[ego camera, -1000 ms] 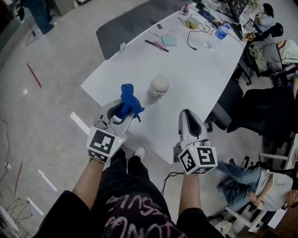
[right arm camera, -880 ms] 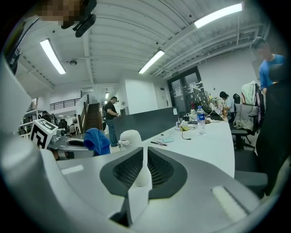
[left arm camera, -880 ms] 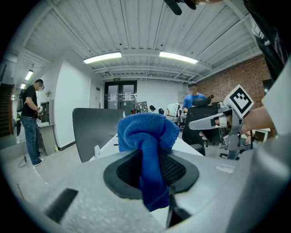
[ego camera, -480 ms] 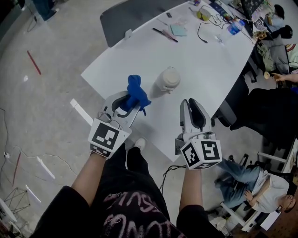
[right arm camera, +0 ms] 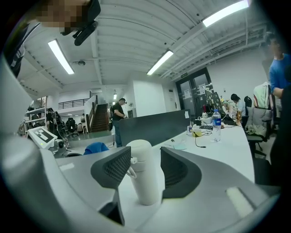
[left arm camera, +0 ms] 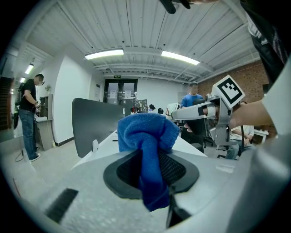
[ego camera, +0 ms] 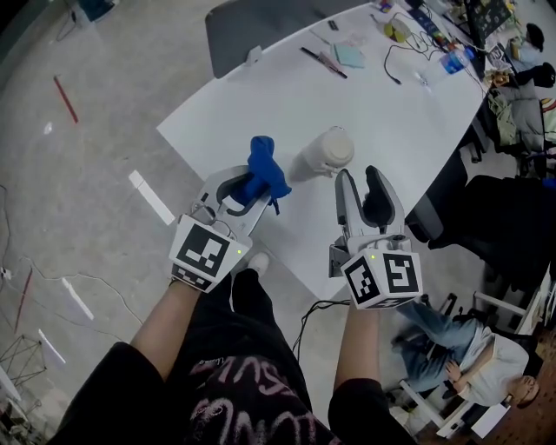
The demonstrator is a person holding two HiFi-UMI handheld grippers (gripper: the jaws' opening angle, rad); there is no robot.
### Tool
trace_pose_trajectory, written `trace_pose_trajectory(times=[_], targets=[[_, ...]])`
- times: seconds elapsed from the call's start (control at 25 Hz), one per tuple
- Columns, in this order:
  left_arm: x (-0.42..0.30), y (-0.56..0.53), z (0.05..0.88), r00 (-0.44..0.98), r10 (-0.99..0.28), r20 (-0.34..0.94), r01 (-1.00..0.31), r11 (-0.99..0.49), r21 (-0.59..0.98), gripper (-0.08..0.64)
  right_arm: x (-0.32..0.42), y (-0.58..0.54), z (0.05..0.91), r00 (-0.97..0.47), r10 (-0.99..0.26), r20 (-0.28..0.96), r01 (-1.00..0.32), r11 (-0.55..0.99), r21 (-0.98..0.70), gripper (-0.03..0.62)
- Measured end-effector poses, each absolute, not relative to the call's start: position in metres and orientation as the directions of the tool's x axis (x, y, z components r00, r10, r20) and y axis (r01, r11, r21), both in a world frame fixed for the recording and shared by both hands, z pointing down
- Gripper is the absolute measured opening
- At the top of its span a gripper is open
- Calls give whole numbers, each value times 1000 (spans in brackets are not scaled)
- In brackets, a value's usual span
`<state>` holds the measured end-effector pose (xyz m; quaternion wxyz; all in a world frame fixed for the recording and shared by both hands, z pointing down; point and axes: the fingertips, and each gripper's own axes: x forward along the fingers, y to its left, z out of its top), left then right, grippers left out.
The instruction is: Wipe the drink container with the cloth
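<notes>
A white drink container (ego camera: 328, 149) stands upright near the front corner of the white table (ego camera: 287, 96). My left gripper (ego camera: 252, 181) is shut on a bunched blue cloth (ego camera: 265, 168), held just left of the container and apart from it. In the left gripper view the cloth (left arm camera: 148, 136) bulges out between the dark pads. My right gripper (ego camera: 360, 178) is just short of the container, on its right, with its jaws opening. In the right gripper view the container (right arm camera: 145, 182) shows in the gap between the pads, which do not touch it.
The table's far end carries a cable (ego camera: 393, 61), a water bottle (ego camera: 452, 61), a pale paper (ego camera: 350, 55) and pens. A dark panel (ego camera: 261, 22) stands behind the table. Office chairs (ego camera: 512, 217) and a seated person (ego camera: 452, 365) are at the right.
Both grippers have come forward toward the container, the cloth going along with the left one. The right jaws, nearly together a second ago, now stand apart.
</notes>
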<state>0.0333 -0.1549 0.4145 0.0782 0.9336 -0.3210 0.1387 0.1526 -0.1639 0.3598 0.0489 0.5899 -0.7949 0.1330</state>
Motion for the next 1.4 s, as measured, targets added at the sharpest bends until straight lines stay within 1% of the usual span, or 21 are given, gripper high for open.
trace_pose_trajectory(times=[0.08,0.24,0.48,1.0,1.28,1.4], targets=[[33,-155,415,757,-575,309,-619,-783,58,92,149,-167,358,-311,-923,228,-947,281,-154,230],[33,-155,418,758,-572,312,-618,-784,64,93,142,-174,356,-333,-915,228,-941,305,-148,265],[33,-156,422,756,-574,316,-622,-780,70,92,133,-184,355,-360,-906,225,-931,332,-150,296],[25,-158,425,746,-587,314,-638,-766,82,93,120,-199,360,-386,-890,242,-922,361,-141,304],[25,-159,428,745,-588,315,-640,-763,89,92,121,-201,361,-376,-894,244,-926,354,-133,261],[26,-160,427,748,-586,313,-637,-766,89,93,121,-201,361,-375,-895,242,-927,352,-132,261]])
